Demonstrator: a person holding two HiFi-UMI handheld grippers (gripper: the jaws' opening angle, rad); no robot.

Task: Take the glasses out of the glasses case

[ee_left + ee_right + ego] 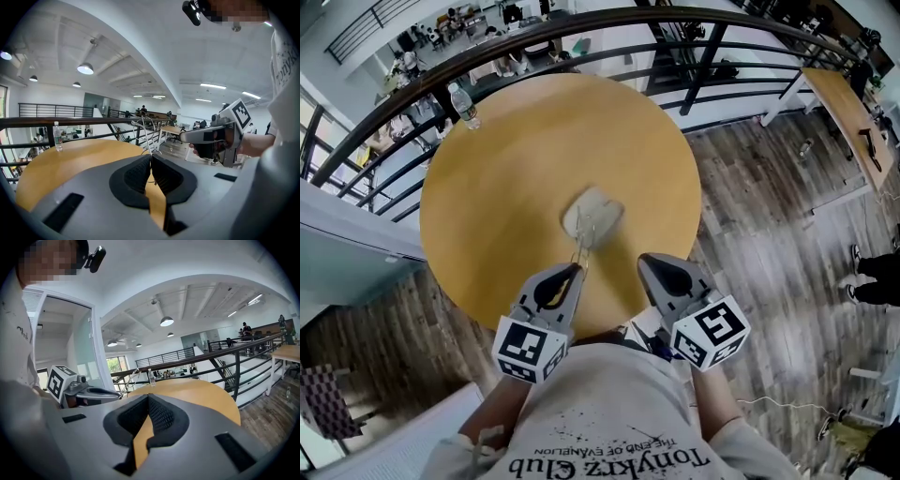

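Note:
A pale grey glasses case (593,214) lies near the middle of the round wooden table (506,178). Thin wire-framed glasses (584,246) hang between the case and my left gripper (577,268), above the table's near part. In the left gripper view the left gripper (151,159) is shut on a thin part of the glasses (147,135), and the frame rises above the jaws. My right gripper (645,260) hovers beside it over the table's near edge, its jaws shut with nothing between them (148,397). The right gripper view shows the left gripper (82,390) holding the glasses (128,378).
A clear water bottle (465,106) stands at the table's far left edge. A black railing (609,33) curves round behind the table. A wooden desk (853,112) stands at the right, over plank flooring. A person's shoes (861,281) show at the far right.

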